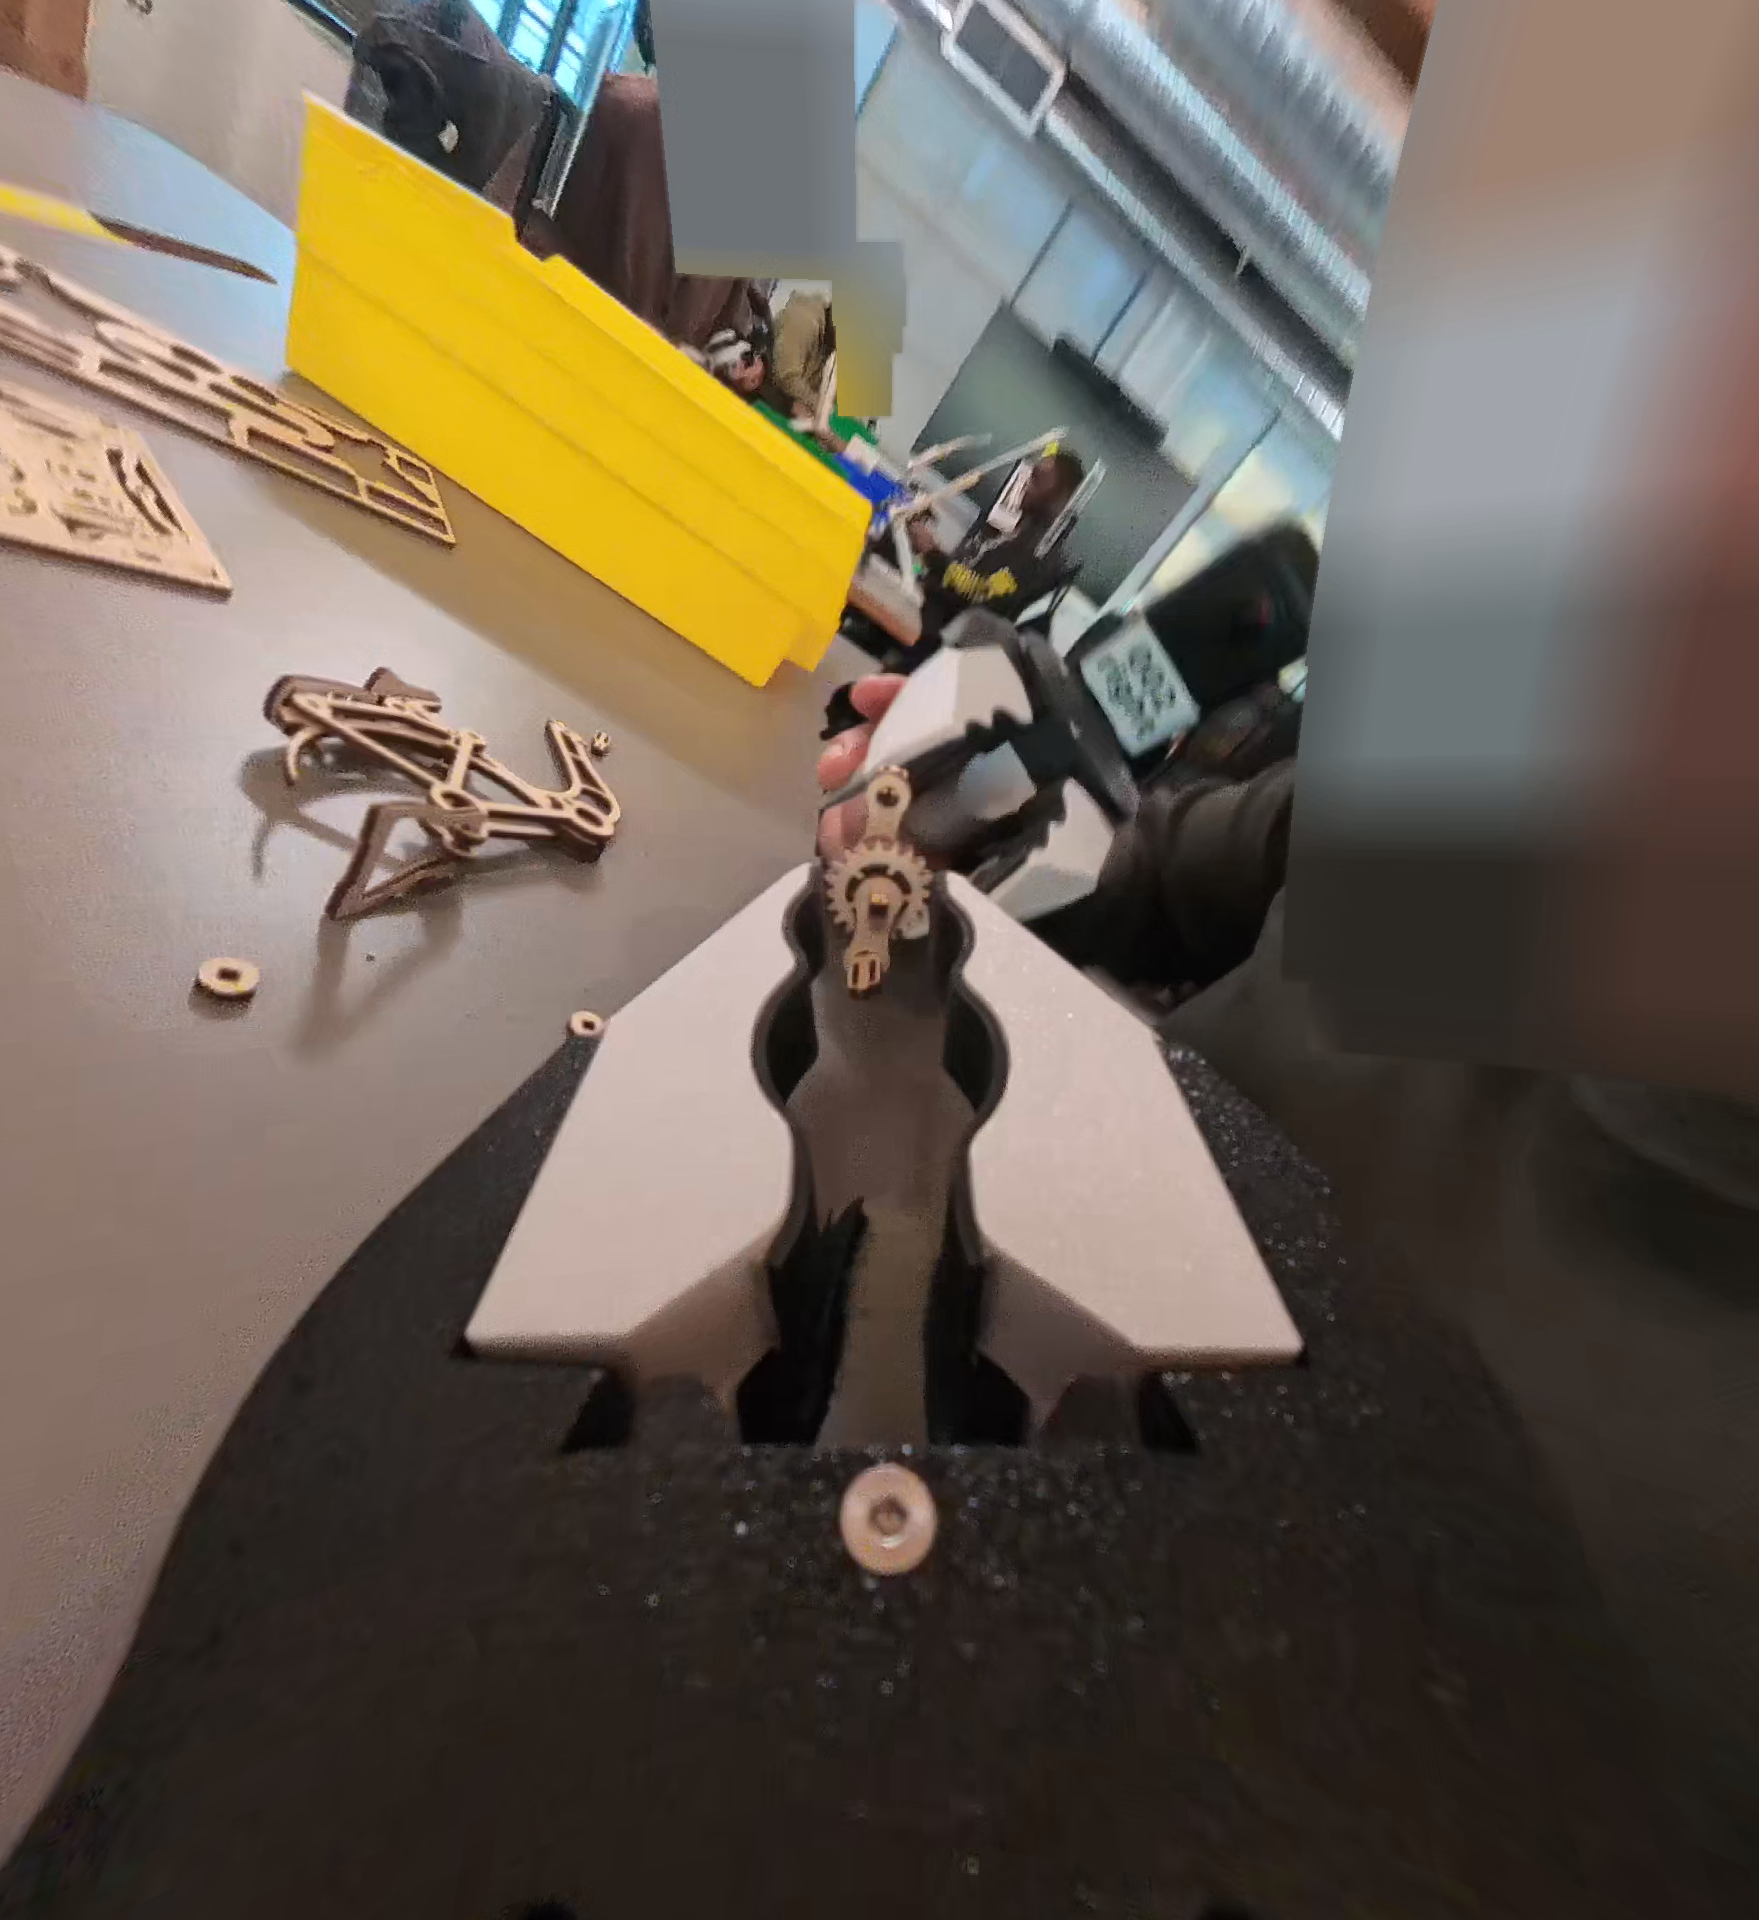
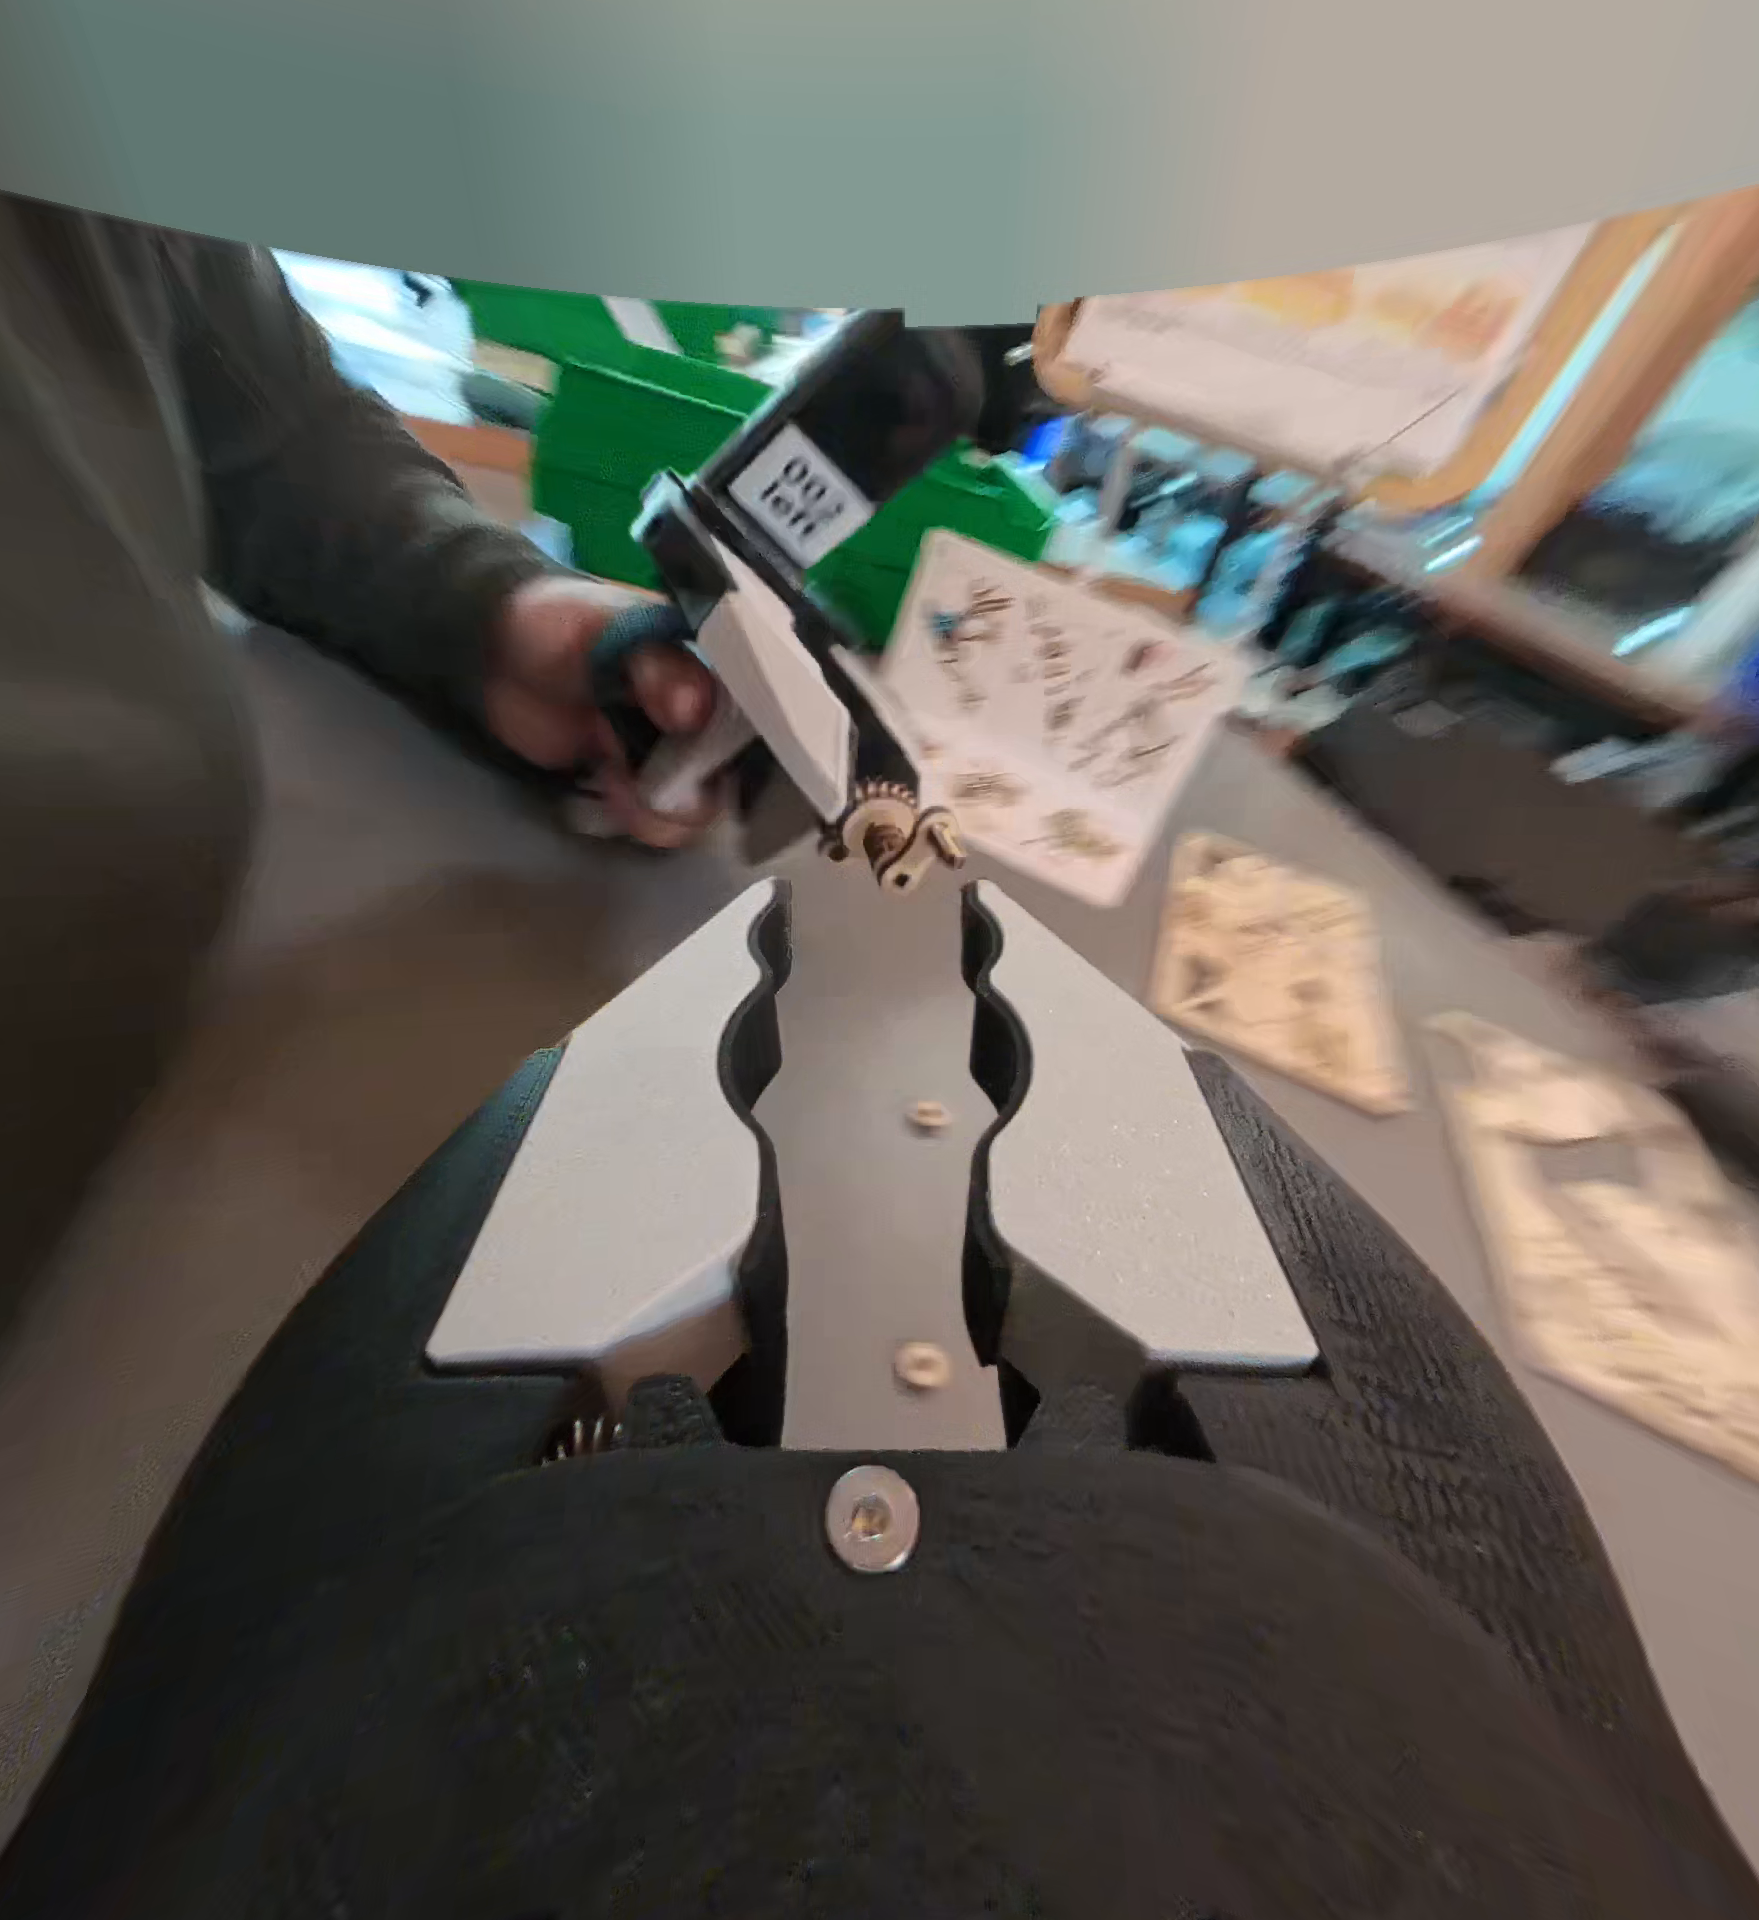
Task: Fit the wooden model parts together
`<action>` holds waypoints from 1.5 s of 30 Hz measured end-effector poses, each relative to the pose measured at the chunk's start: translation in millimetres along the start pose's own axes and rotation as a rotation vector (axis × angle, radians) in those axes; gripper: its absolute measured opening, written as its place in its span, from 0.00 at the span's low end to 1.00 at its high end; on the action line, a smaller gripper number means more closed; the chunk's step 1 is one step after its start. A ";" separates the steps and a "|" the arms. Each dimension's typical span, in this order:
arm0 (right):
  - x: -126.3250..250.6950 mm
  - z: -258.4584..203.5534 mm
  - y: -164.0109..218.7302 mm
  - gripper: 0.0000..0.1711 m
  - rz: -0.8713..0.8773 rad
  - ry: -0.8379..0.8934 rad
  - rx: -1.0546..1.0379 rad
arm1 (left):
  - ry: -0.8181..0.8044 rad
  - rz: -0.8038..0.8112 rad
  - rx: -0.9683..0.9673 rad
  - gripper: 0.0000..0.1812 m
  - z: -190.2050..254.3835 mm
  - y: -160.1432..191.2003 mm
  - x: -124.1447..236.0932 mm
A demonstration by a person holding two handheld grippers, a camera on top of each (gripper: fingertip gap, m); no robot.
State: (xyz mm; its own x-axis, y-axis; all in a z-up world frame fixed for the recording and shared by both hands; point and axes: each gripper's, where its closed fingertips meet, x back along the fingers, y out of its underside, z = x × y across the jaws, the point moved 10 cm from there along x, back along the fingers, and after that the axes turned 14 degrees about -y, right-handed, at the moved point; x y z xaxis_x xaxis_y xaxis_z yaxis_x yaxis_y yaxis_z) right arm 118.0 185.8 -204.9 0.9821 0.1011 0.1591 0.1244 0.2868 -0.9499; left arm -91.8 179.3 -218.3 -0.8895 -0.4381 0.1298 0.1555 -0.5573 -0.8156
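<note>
Left claw point(image 1: 880, 914) gripping gear piece point(image 1: 875, 894); frame point(image 1: 449, 790) left-view only

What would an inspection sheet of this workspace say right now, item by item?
Surface: dark grey table, mostly bare.
Job's things: small wooden gear assembly held above the table; partly built wooden frame lying flat; two loose washers; cut-out wooden sheets at the far left.
Clutter: yellow bin; printed instruction sheet.
Grippers: left hand-held gripper closed on the gear assembly; right hand-held gripper open, its tips just short of it.
Cables: nothing seen.
Surroundings: green bins and a busy, blurred workroom beyond.
</note>
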 end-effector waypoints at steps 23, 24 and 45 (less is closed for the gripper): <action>-15.2 -12.4 3.2 0.14 -0.092 0.032 0.276 | 0.144 -0.165 0.188 0.10 0.9 10.9 -13.9; -14.4 -11.0 3.4 0.14 -0.091 0.024 0.252 | 0.125 -0.146 0.167 0.10 1.8 10.5 -13.3; 4.1 14.6 2.7 0.12 0.071 -0.182 -0.217 | -0.194 0.128 -0.913 0.03 41.1 16.8 -1.7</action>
State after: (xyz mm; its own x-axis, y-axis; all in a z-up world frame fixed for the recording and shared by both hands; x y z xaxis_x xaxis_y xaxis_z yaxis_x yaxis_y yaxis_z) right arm 120.3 200.9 -202.9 0.9503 0.2885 0.1174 0.1030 0.0646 -0.9926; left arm -70.0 141.7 -209.1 -0.7892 -0.6132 0.0335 -0.2233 0.2357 -0.9458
